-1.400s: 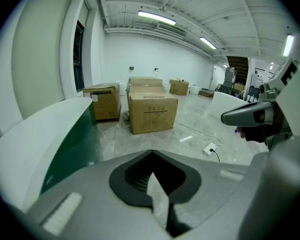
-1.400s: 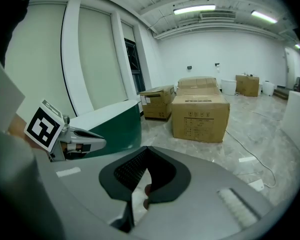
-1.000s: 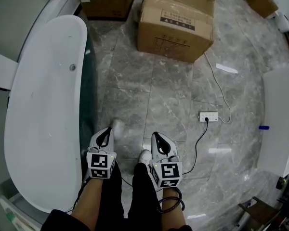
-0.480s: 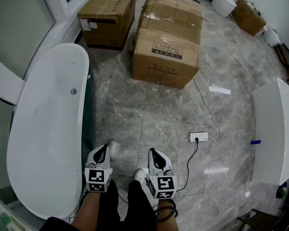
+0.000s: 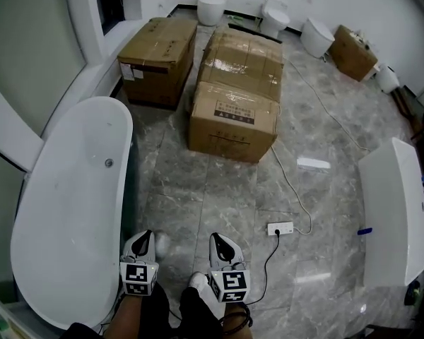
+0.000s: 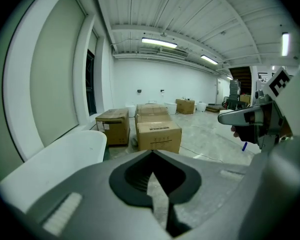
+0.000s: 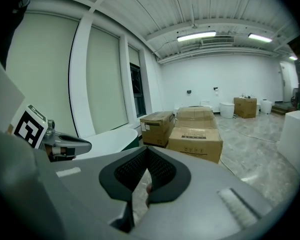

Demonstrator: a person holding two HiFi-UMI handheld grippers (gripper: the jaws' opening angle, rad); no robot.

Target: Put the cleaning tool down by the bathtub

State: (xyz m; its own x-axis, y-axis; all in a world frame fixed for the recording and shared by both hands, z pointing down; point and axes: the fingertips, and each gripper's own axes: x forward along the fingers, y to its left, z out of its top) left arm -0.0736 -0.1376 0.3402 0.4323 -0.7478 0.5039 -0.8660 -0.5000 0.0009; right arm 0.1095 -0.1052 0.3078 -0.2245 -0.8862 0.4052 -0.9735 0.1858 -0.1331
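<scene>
At the person's left, the white bathtub is lying with its long axis running away from the person, its far end pointing toward the cardboard boxes; the left gripper is hovering just beside its rim, the right gripper nearby, both with jaws pressed together on nothing. Against a second ago, the head view is taking in more of the room; toilets are now showing by the far wall.

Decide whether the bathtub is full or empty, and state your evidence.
Empty. The bathtub shows a bare white inside, its round fitting uncovered, with no water or objects in it.
</scene>
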